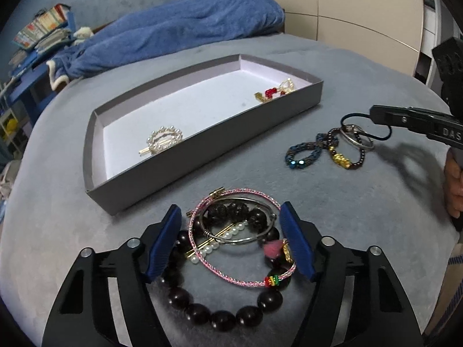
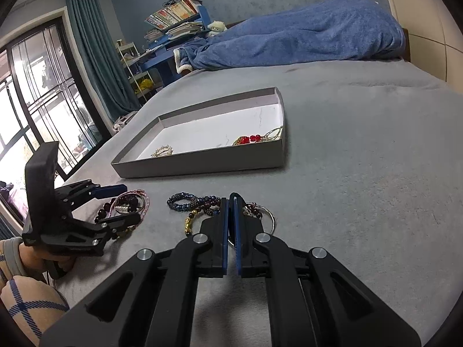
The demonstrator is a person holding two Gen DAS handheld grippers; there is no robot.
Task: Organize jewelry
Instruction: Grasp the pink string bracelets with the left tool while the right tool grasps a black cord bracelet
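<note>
My left gripper (image 1: 231,225) stands open, its blue pads (image 1: 162,245) on either side of a jewelry pile: a pink cord bracelet (image 1: 246,282), a silver bangle (image 1: 231,241), a dark wooden bead bracelet (image 1: 220,319) and a pearl clip (image 1: 215,244). To the right, my right gripper (image 1: 373,114) is shut on a thin black cord loop (image 1: 351,115) just above a second pile: a blue bead bracelet (image 1: 301,156), a dark bracelet with a gold charm (image 1: 343,160) and a silver ring (image 1: 357,140). In the right wrist view the right gripper (image 2: 231,199) has its pads together.
A shallow grey tray (image 1: 202,150) with a white floor lies beyond both piles on the grey bedspread. It holds a pearl brooch (image 1: 163,141) and a red-and-gold piece (image 1: 273,91). A blue blanket (image 1: 185,29) lies behind it. A hand (image 2: 37,257) holds the left gripper (image 2: 130,202).
</note>
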